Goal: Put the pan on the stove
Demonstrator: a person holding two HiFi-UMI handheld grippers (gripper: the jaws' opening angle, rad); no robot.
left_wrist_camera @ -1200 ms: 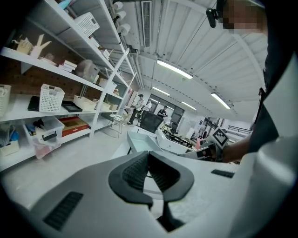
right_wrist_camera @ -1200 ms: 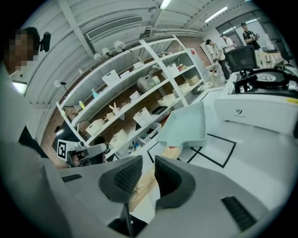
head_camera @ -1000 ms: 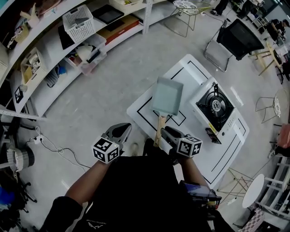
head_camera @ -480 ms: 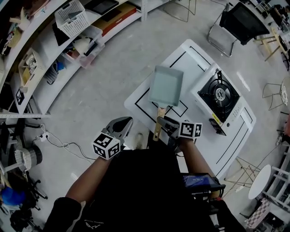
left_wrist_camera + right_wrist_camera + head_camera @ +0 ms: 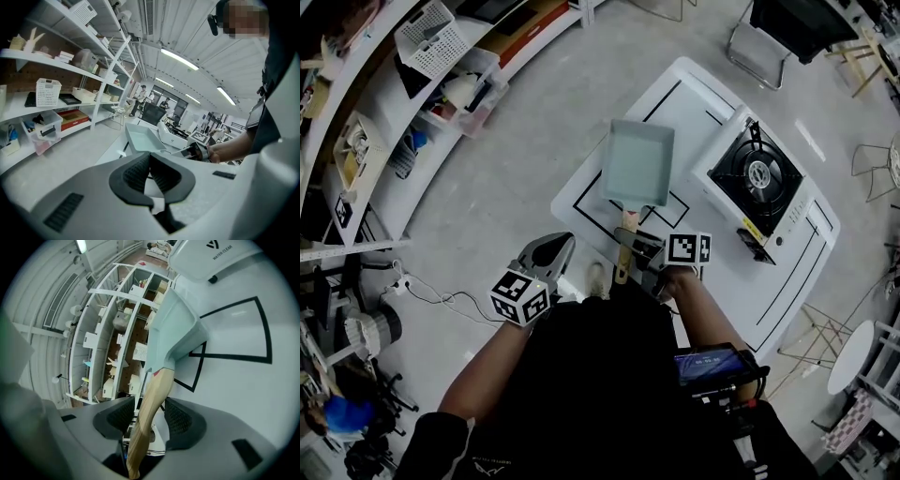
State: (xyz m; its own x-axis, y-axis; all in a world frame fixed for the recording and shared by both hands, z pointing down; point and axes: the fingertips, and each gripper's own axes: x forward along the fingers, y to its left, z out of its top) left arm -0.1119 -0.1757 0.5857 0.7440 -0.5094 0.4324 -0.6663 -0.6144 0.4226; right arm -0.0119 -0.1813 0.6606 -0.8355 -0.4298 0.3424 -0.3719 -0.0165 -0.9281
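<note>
One blue-green pan [image 5: 638, 161], one gas stove [image 5: 757, 178], one white table [image 5: 698, 94]

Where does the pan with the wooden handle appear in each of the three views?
Head view: pan at upper centre, on the white table.
Left gripper view: pan near the middle, small.
Right gripper view: pan at upper centre, handle reaching the bottom edge.
Shared landmark: the stove, beside the pan in every view.

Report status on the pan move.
Left hand-held gripper shut, empty. Right hand-held gripper closing around wooden handle. Pan on table, stove beside it, nothing between.
</note>
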